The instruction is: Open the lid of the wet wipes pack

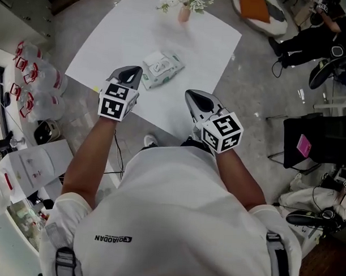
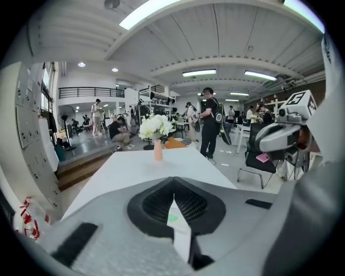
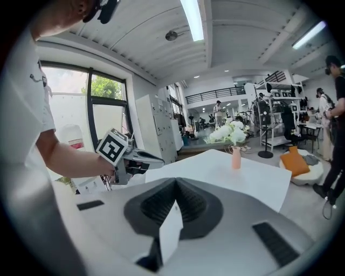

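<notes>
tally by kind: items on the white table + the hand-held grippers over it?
wet wipes pack: 1
vase of flowers: 1
hand-held gripper: 2 (left hand-held gripper, right hand-held gripper)
Total: 4

The wet wipes pack (image 1: 161,69) lid is unreadable (too small).

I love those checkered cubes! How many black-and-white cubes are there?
2. One marker cube sits on the left gripper, near the wet wipes pack. The other cube sits on the right gripper, by the white table's front edge. None looks hidden.
</notes>
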Demonstrator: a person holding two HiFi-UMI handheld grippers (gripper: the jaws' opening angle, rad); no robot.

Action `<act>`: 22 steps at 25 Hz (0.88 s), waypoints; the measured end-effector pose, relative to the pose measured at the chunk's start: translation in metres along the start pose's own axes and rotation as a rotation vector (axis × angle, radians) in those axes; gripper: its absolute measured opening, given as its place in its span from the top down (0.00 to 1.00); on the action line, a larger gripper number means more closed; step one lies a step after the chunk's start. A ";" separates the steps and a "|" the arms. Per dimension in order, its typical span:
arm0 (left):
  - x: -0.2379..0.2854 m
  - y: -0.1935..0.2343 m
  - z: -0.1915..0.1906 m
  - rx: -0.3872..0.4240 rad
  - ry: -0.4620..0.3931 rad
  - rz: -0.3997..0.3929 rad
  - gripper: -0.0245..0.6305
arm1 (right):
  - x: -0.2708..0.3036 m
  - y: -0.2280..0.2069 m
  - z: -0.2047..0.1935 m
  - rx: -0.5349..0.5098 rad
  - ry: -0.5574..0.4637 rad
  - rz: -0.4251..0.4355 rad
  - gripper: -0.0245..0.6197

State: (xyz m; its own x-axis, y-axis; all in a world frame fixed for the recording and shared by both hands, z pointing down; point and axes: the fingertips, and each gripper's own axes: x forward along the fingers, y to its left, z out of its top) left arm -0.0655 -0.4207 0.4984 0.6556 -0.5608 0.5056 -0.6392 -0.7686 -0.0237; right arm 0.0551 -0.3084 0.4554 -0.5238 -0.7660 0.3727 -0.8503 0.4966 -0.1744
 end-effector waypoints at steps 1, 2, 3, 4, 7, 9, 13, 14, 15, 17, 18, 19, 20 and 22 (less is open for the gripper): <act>-0.008 -0.004 0.007 -0.008 -0.023 0.009 0.95 | 0.002 0.001 0.003 -0.008 -0.001 0.017 0.95; -0.016 -0.007 0.013 -0.019 -0.044 0.021 0.95 | 0.004 0.002 0.006 -0.017 0.000 0.034 0.95; -0.023 -0.010 0.018 -0.031 -0.063 0.034 0.95 | 0.005 0.003 0.009 -0.024 0.001 0.050 0.95; -0.029 -0.013 0.022 -0.044 -0.078 0.048 0.95 | 0.006 0.003 0.011 -0.025 0.001 0.066 0.95; -0.045 -0.028 0.029 -0.095 -0.109 0.077 0.95 | 0.002 0.003 0.018 -0.015 -0.004 0.110 0.95; -0.052 -0.040 0.031 -0.127 -0.124 0.087 0.95 | -0.004 0.003 0.023 -0.023 -0.016 0.137 0.95; -0.060 -0.068 0.034 -0.163 -0.158 0.105 0.95 | -0.015 -0.002 0.027 -0.045 -0.040 0.182 0.95; -0.062 -0.075 0.034 -0.168 -0.165 0.110 0.95 | -0.018 -0.004 0.027 -0.047 -0.042 0.190 0.95; -0.064 -0.081 0.034 -0.173 -0.169 0.115 0.95 | -0.020 -0.005 0.027 -0.047 -0.042 0.198 0.95; -0.069 -0.092 0.033 -0.187 -0.171 0.127 0.95 | -0.024 -0.007 0.027 -0.043 -0.038 0.210 0.95; -0.072 -0.096 0.033 -0.201 -0.171 0.134 0.95 | -0.026 -0.007 0.028 -0.041 -0.036 0.217 0.95; -0.075 -0.100 0.032 -0.217 -0.173 0.139 0.95 | -0.029 -0.007 0.028 -0.040 -0.034 0.224 0.95; -0.078 -0.105 0.031 -0.232 -0.177 0.143 0.95 | -0.032 -0.008 0.028 -0.040 -0.034 0.230 0.95; -0.080 -0.112 0.030 -0.248 -0.183 0.149 0.95 | -0.036 -0.009 0.027 -0.041 -0.039 0.235 0.95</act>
State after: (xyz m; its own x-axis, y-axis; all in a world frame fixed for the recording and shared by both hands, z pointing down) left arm -0.0345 -0.2986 0.4350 0.5946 -0.7246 0.3485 -0.7969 -0.5886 0.1360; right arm 0.0803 -0.2963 0.4186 -0.7091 -0.6425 0.2906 -0.7026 0.6785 -0.2144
